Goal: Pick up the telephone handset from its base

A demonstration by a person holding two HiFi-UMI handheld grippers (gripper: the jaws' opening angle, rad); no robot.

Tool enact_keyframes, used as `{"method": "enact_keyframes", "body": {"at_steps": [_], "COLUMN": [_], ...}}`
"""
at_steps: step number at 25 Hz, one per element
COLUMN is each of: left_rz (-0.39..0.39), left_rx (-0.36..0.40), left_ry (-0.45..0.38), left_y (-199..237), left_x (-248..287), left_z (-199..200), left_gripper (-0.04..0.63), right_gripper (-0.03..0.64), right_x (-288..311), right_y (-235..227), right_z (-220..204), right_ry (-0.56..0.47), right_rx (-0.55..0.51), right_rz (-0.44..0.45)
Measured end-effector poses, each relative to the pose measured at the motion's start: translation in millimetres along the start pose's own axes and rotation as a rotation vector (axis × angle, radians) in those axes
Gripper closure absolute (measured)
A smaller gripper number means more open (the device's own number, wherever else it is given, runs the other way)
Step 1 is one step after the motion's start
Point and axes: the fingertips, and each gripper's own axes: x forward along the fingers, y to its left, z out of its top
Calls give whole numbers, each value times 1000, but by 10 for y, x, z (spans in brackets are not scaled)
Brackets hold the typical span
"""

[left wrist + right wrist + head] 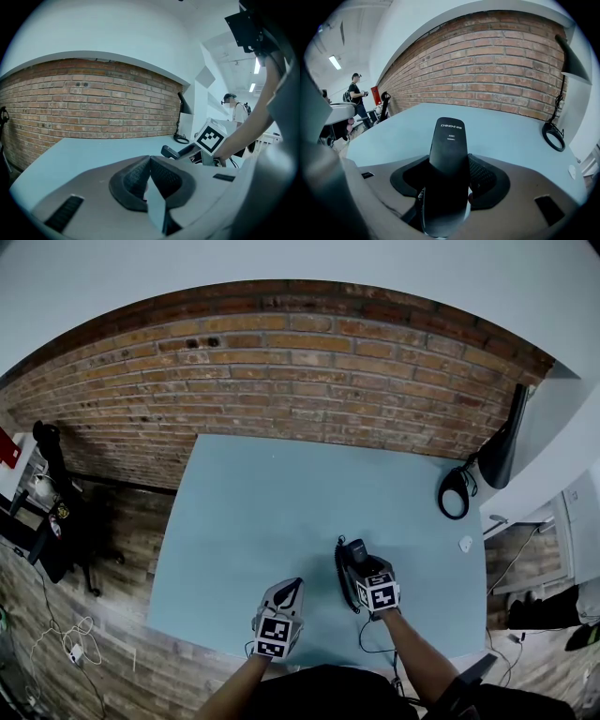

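The right gripper [451,176] clamps its ribbed black rubber pads on the smooth black plastic telephone handset [449,150] above the matte pale blue table [272,502]. A dark shape [341,579] beneath is probably its base. The left gripper [150,176] is closed and empty.

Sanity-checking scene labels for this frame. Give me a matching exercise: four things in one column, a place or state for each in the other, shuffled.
Things:
1. left gripper
2. telephone handset
3. black lamp
4. small white object

Places or states:
A. stands at the far right corner of the table
B. gripped between the jaws of the right gripper
C. jaws shut, nothing between them
D. lies on the table near its right edge

Pairs: 1-C, 2-B, 3-A, 4-D
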Motion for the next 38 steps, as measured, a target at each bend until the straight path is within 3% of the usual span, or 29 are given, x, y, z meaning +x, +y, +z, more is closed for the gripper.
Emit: {"method": "enact_keyframes", "body": {"at_steps": [21, 25, 31, 38], "left_rz": [-33, -76, -130, -195], "left_rx": [-5, -58, -39, -46], "left_ry": [2, 7, -1, 66], "left_y": [-50, -88, -171, -323], "left_x": [69, 153, 347, 561], "left_z": [-10, 109, 267, 188], "left_gripper": [580, 580, 578, 575], "right_gripper": [371, 371, 371, 371], "right_x": [-172, -252, -317, -413], "right_y": [-36, -37, -39, 4], "right_z": [180, 234, 274, 338], "right_ry": [-66, -85, -104, -130], "right_rx": [24, 25, 28, 0], "right_rz": [-16, -22, -30, -30]}}
